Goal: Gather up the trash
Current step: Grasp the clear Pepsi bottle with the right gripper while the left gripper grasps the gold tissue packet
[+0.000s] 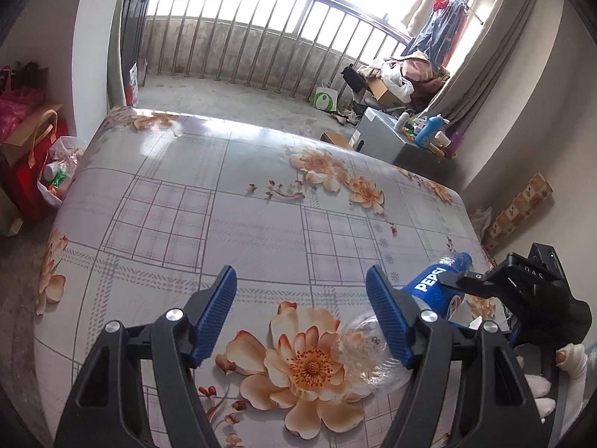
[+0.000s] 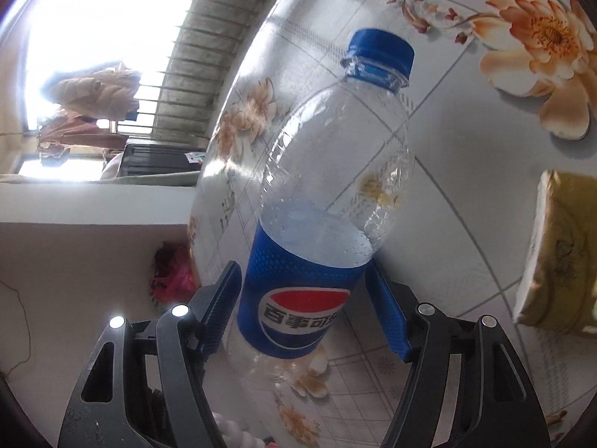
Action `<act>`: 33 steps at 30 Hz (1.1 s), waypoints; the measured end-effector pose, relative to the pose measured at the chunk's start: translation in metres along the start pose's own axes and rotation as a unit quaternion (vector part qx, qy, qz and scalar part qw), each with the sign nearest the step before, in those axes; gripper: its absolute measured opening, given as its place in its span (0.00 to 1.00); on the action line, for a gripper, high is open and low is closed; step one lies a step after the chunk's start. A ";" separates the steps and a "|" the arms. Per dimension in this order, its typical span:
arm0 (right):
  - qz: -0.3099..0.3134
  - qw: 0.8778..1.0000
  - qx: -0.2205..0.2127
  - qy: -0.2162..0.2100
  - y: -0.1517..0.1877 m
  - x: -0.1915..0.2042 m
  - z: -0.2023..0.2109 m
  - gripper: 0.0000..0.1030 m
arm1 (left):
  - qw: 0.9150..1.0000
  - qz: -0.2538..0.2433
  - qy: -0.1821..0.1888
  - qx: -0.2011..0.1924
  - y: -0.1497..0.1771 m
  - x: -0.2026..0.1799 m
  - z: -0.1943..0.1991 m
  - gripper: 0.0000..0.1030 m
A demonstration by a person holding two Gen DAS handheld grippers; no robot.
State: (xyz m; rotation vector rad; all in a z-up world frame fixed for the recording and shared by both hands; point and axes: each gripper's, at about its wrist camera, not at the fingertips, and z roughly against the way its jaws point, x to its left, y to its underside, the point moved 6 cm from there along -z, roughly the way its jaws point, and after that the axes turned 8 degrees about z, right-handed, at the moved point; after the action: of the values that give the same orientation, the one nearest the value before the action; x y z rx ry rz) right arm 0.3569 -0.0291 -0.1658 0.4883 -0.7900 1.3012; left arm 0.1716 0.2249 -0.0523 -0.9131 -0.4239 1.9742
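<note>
- On the flower-print bed sheet (image 1: 224,205), an empty Pepsi bottle (image 2: 321,171) lies on its side, blue cap (image 2: 380,52) pointing away from me; it is the piece of trash I am collecting.
- My right gripper (image 2: 304,267) straddles the bottle at its blue label (image 2: 298,298), one pad on each side. I take it there because the label band looks the firmest and straightest part. The jaws stand wide, but I cannot tell whether the pads press on the plastic yet.
- My left gripper (image 1: 301,276) hangs released and empty just beside the bottle's clear base. It keeps off the bottle, I judge, so the right has room.
- Only the left wrist view shows the bottle resting on the sheet, with the right gripper coming over it from the far side. It also shows my white-gloved hand (image 1: 537,384) near the bottle's base.
- That view also catches a plastic bag (image 1: 59,171) of what look like empties on the floor, well apart from the bottle, past the bed's other edge. It is possibly where the bottle goes.
- Only the right wrist view shows the cap screwed on, droplets inside the bottle, and a yellowish padded thing (image 2: 559,254) lying beyond it.
</note>
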 end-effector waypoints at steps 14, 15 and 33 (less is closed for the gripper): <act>0.024 0.997 0.001 -0.073 0.010 0.012 0.044 0.56 | 0.999 0.023 0.023 0.006 0.005 0.008 0.010 0.67; 0.043 0.996 0.005 -0.083 0.011 0.013 0.058 0.56 | 0.999 0.022 0.028 0.010 0.005 0.005 0.010 0.67; 0.206 0.969 -0.007 0.139 0.005 -0.083 0.207 0.57 | 0.949 -0.068 0.200 0.234 0.127 -0.172 -0.048 0.60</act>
State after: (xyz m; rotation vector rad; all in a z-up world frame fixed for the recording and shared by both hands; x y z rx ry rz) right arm 0.2970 -0.2317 -0.0931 0.1229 -0.6822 1.7044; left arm 0.1892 0.0089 -0.0865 -0.9121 0.2057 1.6071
